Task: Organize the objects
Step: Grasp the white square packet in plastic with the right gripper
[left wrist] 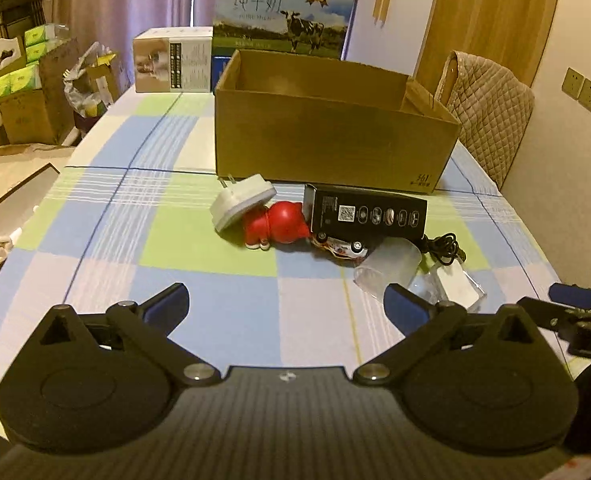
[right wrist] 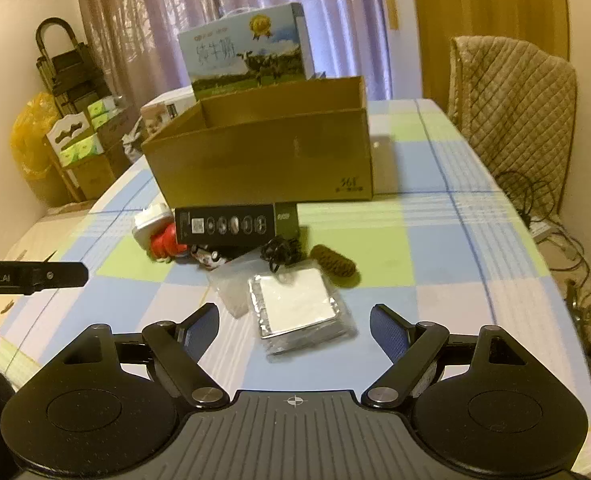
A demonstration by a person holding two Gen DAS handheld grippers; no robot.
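An open cardboard box (left wrist: 327, 136) (right wrist: 267, 156) stands mid-table. In front of it lie a white plug adapter (left wrist: 241, 202) (right wrist: 149, 226), a red figurine (left wrist: 277, 226) (right wrist: 167, 246), a black carton (left wrist: 367, 212) (right wrist: 231, 226), a toy car (left wrist: 345, 248) (right wrist: 211, 258), a black cable (left wrist: 441, 246) (right wrist: 281, 252), a clear cup (left wrist: 389, 270) (right wrist: 231, 286), a wrapped white packet (left wrist: 457, 288) (right wrist: 299, 308) and a twine ball (right wrist: 333, 266). My left gripper (left wrist: 287, 306) is open, short of the pile. My right gripper (right wrist: 295, 326) is open, with the packet just beyond its fingers.
A checked cloth (left wrist: 175, 248) covers the table. A milk carton (left wrist: 285, 14) and a small white box (left wrist: 171, 60) stand behind the cardboard box. A padded chair (right wrist: 515, 112) is at the right edge. Stacked boxes (left wrist: 23, 92) fill the floor at left.
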